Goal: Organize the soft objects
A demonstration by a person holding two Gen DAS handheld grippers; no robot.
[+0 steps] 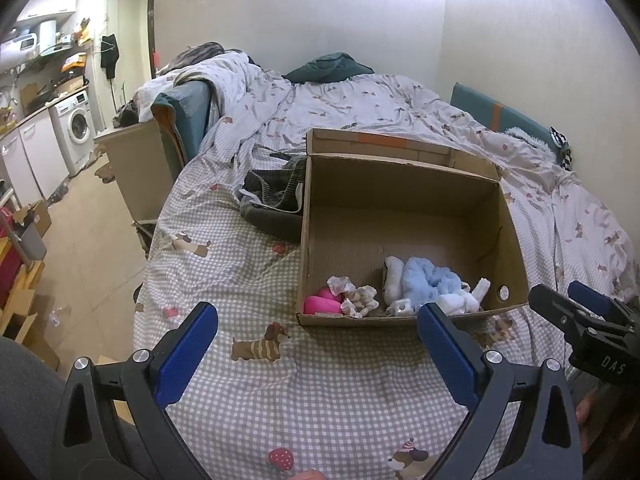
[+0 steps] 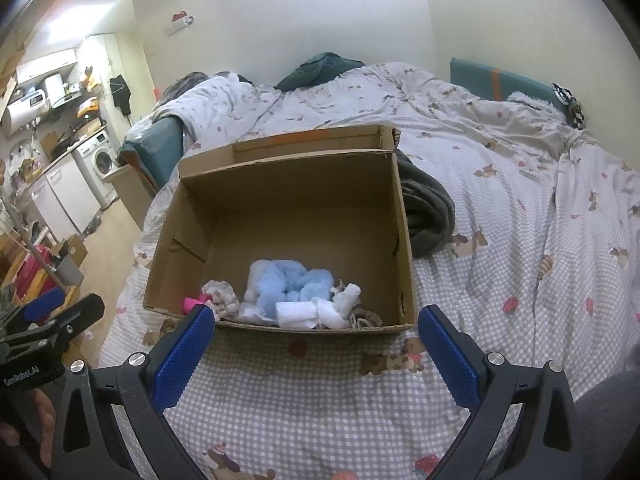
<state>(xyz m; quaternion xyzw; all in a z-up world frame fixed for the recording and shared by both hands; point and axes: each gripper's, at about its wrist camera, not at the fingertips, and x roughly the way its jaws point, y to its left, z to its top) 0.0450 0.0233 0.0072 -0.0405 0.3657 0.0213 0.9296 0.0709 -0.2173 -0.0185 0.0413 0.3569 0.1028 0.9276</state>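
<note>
An open cardboard box [image 1: 400,188] stands on the checked bedspread [image 1: 320,380]; it also shows in the right wrist view [image 2: 288,184]. Inside at its near end lie a fluffy light-blue item [image 1: 430,282] [image 2: 288,284], rolled white cloths [image 1: 460,302] [image 2: 312,314], a pink item [image 1: 320,304] [image 2: 194,301] and beige patterned socks [image 1: 360,296] [image 2: 224,298]. My left gripper [image 1: 318,328] is open and empty, just short of the box's near wall. My right gripper [image 2: 316,332] is open and empty, also just before the box; it also appears at the right edge of the left wrist view [image 1: 576,312].
A dark grey garment [image 1: 276,200] [image 2: 428,212] lies on the bed beside the box. A rumpled duvet and a dark green pillow [image 1: 328,68] lie at the far end. Left of the bed are a wooden cabinet [image 1: 140,168], floor clutter and a washing machine [image 1: 78,126].
</note>
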